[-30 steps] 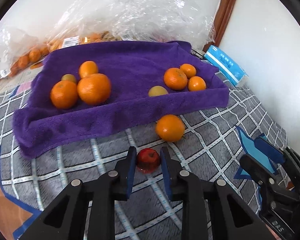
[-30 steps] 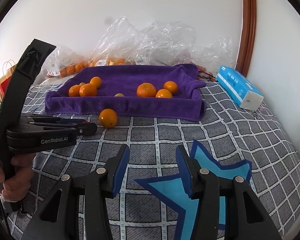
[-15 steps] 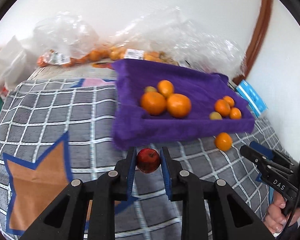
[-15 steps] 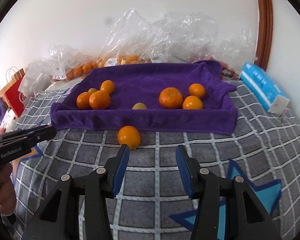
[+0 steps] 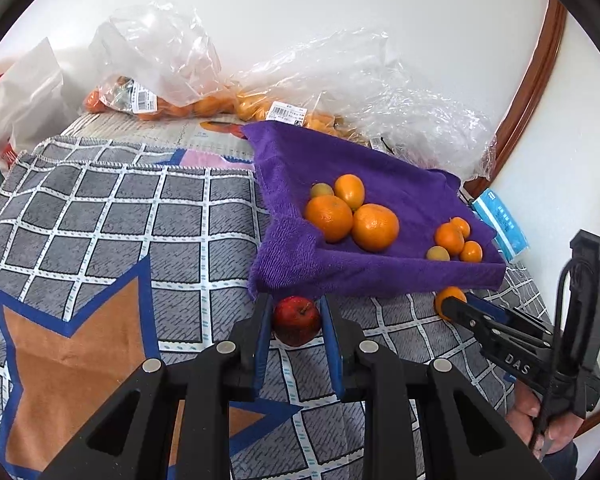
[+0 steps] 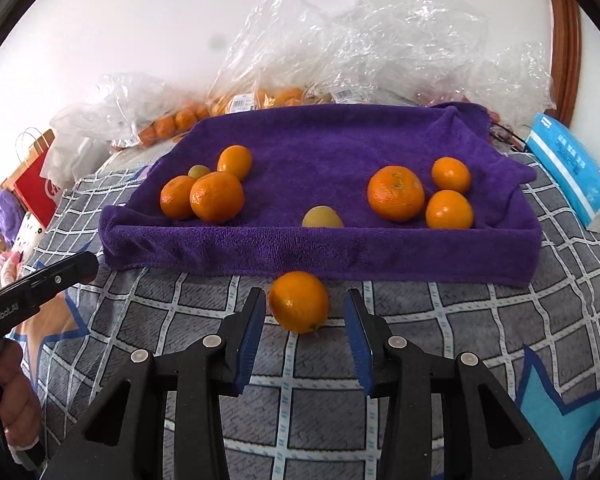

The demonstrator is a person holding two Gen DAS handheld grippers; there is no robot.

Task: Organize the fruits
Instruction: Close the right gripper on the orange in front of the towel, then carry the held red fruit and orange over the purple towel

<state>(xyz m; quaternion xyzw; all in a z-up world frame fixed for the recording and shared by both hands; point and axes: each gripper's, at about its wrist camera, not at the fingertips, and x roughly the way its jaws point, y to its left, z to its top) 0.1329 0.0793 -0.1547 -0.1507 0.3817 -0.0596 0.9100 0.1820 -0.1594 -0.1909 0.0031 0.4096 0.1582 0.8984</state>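
Observation:
A small red apple (image 5: 296, 320) is clamped between the blue pads of my left gripper (image 5: 296, 307), held just in front of the near left corner of the purple towel tray (image 5: 360, 276). On the towel lie several oranges and two small yellowish fruits. A loose orange (image 6: 299, 302) rests on the checked cloth before the tray's front wall (image 6: 320, 252). My right gripper (image 6: 305, 300) straddles it and its jaws are closing; the right pad still stands off the peel. In the left wrist view the right gripper (image 5: 458, 308) reaches that orange (image 5: 451, 294).
Clear plastic bags (image 6: 380, 52) with more oranges pile up behind the tray against the wall. A blue tissue pack (image 6: 572, 172) lies at the right, a red paper bag (image 6: 36, 184) at the left. The grey checked cloth (image 5: 100, 216) spreads out left of the tray.
My left gripper carried the apple leftward along the tray's front to its left corner. My right gripper came forward over the loose orange and its jaws narrowed around it.

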